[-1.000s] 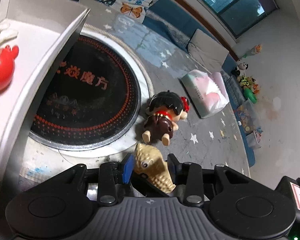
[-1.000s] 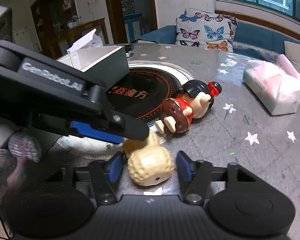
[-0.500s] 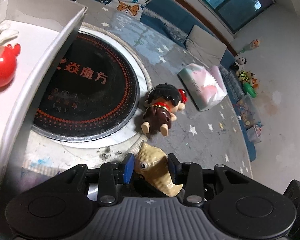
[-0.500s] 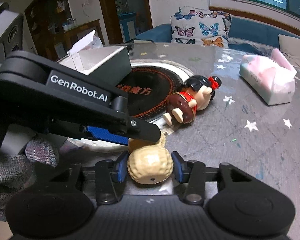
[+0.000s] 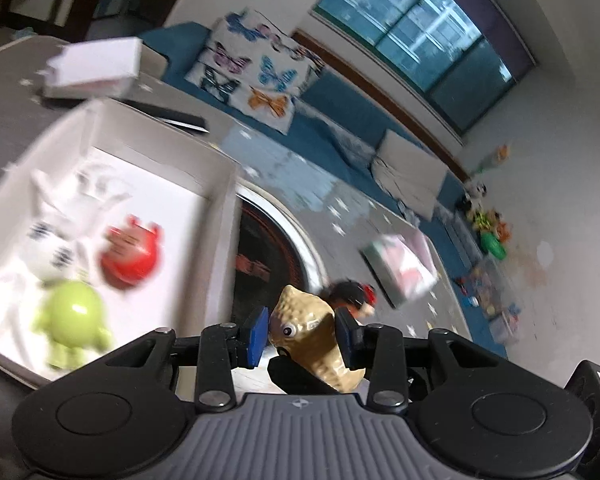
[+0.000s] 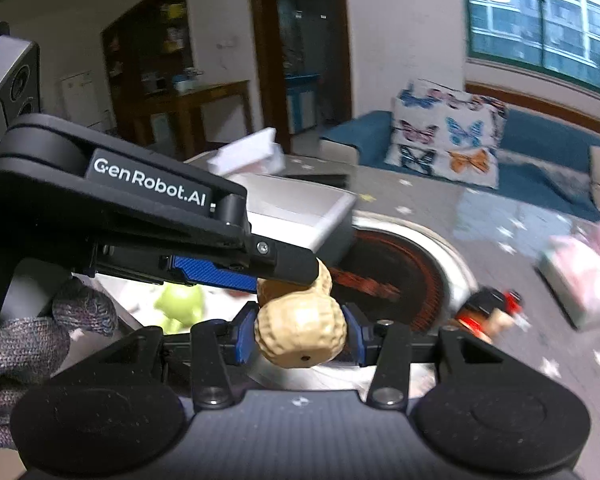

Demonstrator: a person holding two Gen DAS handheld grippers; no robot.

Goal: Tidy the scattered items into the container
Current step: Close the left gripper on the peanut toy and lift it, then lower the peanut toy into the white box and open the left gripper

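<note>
Both grippers are shut on one tan peanut toy [image 5: 312, 332], held in the air. My left gripper [image 5: 302, 334] clamps its eyed end; my right gripper [image 6: 300, 336] clamps the other end [image 6: 300, 338]. The white box [image 5: 220, 200] is at left, holding a white rabbit toy [image 5: 60, 220], a red toy [image 5: 130, 258] and a green toy [image 5: 72, 320]. A black-haired doll [image 5: 350, 292] lies on the table beyond the peanut; it also shows in the right wrist view [image 6: 488, 312]. The left gripper's body [image 6: 140, 216] crosses the right wrist view.
A round black hotplate with a silver rim [image 5: 272, 256] is set in the grey star-patterned table. A pink tissue pack [image 5: 404, 272] lies at the right. A small white box [image 5: 96, 66] stands beyond the container. A sofa with a butterfly cushion [image 5: 256, 76] is behind.
Both grippers have lifted the peanut toy off the table and swung left, so the box's inside with its toys has come into view. The doll stays on the table.
</note>
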